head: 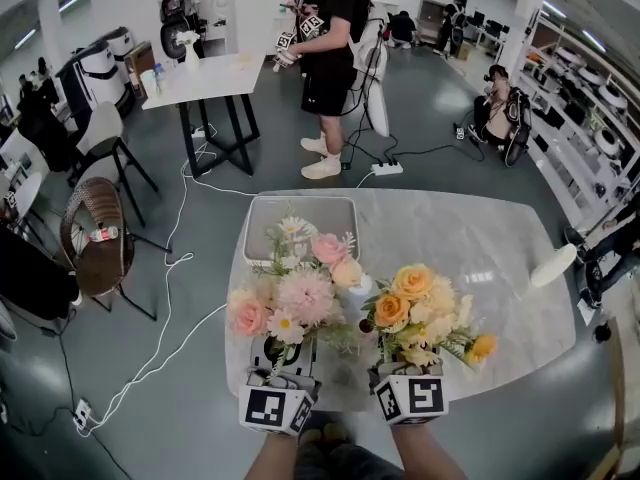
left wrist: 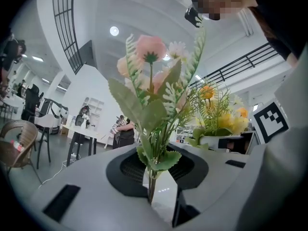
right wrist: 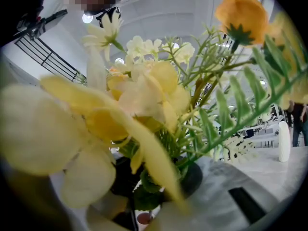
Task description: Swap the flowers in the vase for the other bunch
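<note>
Table point(head: 480, 258): tray point(head: 255, 218) behind pink bunch point(head: 305, 293) (yellow bunch point(head: 415, 308) beside).

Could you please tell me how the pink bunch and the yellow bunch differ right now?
The pink bunch is pink with white daisies; the yellow bunch is yellow and orange. The pink bunch stands in the left gripper, the yellow bunch in the right gripper. In the head view, the pink bunch spreads wider than the yellow bunch. Both are held upright by their stems above the table.
</note>
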Action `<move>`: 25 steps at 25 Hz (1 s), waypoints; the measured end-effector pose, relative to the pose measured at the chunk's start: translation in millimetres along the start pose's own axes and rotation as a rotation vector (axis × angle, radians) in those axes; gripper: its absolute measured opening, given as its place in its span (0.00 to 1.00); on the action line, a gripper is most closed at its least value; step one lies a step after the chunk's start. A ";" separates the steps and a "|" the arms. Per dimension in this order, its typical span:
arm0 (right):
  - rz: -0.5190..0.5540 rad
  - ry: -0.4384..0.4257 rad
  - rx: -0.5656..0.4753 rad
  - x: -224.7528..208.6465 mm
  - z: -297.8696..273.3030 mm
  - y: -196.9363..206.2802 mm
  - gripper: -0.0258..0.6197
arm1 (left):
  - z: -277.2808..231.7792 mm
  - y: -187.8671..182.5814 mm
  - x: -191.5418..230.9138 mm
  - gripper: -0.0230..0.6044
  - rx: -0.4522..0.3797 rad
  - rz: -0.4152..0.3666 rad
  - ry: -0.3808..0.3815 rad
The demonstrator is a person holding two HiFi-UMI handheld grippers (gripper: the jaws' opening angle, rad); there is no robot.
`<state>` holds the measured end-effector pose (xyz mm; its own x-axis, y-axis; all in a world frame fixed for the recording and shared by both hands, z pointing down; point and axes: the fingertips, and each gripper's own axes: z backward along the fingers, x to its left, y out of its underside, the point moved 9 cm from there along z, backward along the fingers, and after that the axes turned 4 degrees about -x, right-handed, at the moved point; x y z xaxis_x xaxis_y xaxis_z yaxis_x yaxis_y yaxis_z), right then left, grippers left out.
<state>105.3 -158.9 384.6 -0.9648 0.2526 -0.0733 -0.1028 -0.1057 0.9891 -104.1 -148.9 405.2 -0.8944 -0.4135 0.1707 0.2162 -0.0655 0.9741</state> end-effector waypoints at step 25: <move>-0.024 -0.032 0.045 1.3 -6.7 54.6 0.17 | -8.9 33.9 9.7 0.21 -0.013 0.028 0.012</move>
<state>96.8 -170.8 437.7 -0.9538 0.2852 -0.0940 -0.1145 -0.0562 0.9918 -102.0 -163.2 438.6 -0.8831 -0.4263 0.1961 0.2463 -0.0654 0.9670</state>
